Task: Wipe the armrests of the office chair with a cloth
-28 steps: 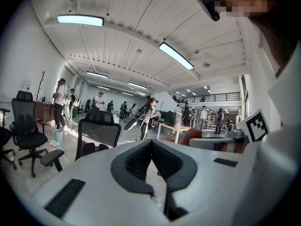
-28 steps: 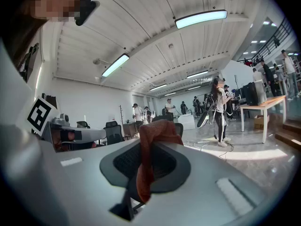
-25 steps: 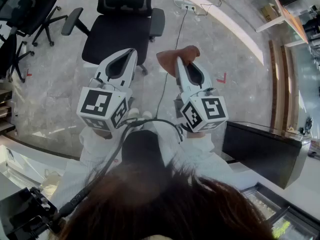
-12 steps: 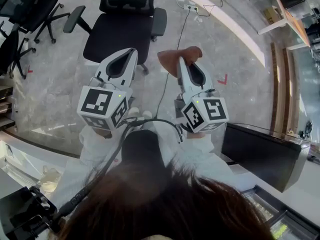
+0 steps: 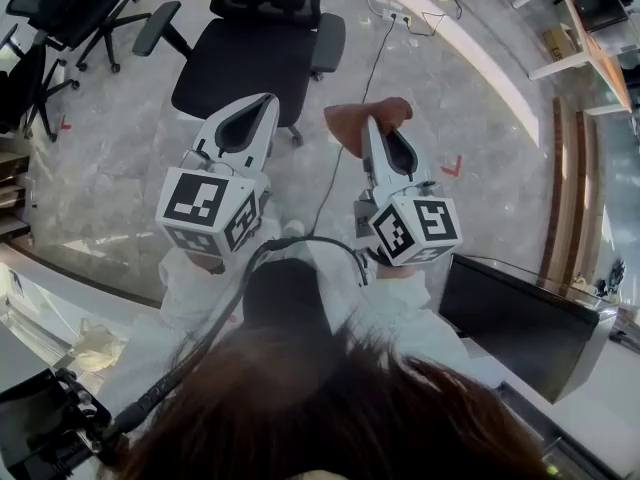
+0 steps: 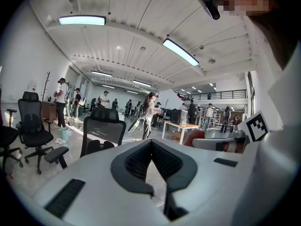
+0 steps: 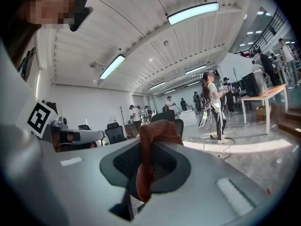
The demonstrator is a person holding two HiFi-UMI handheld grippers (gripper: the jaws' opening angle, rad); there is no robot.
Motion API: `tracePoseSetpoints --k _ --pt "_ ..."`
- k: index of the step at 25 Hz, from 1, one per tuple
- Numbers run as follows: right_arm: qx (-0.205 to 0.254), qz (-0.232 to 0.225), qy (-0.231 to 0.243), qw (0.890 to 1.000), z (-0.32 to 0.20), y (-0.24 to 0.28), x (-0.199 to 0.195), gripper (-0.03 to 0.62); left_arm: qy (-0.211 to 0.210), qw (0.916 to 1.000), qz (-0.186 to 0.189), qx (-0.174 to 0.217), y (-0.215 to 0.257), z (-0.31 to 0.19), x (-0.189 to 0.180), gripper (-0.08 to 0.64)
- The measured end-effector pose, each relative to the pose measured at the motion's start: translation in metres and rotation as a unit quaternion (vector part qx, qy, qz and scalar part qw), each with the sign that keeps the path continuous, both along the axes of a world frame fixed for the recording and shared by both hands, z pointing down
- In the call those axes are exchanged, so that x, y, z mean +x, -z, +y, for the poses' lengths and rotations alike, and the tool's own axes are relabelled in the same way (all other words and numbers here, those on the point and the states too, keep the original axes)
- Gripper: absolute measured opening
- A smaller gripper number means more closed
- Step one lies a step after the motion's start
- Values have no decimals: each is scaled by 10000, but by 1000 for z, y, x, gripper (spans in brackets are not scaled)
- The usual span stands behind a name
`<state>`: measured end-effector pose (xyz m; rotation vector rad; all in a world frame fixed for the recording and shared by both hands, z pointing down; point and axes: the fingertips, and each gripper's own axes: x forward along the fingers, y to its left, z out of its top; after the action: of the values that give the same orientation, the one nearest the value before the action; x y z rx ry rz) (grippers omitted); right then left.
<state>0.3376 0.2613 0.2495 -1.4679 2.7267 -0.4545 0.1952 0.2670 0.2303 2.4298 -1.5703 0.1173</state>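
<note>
A black office chair [image 5: 245, 63] stands on the floor ahead, with its grey armrests at the left [image 5: 158, 26] and right [image 5: 328, 43]. My left gripper [image 5: 270, 99] hovers in front of the seat, shut and empty. My right gripper [image 5: 373, 121] is shut on a rust-red cloth [image 5: 358, 116] that bunches over its tip. In the right gripper view the cloth [image 7: 151, 147] hangs between the shut jaws and hides part of the chair back [image 7: 170, 116]. The left gripper view shows the chair [image 6: 101, 128] and one armrest [image 6: 55, 153] a little way ahead of the gripper [image 6: 151, 142].
Other black chairs [image 5: 60, 8] stand at the far left. A cable [image 5: 350, 98] runs across the floor to a power strip [image 5: 400, 16]. A dark cabinet [image 5: 520, 318] stands at the near right. Several people stand far off in both gripper views.
The chair sits slightly lower and further right in the head view. Both grippers keep their places, and the cloth stays in the right one.
</note>
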Motion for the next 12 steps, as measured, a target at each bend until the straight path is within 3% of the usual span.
tracePoseSetpoints --k 5,12 --pt "-155 111 -66 9998 -51 -11 -6 38 -3 9999 123 -110 -13 -50 -13 3" --pt "-280 224 -259 9990 -162 -25 -39 38 -168 9995 188 -194 -22 -157 -52 3"
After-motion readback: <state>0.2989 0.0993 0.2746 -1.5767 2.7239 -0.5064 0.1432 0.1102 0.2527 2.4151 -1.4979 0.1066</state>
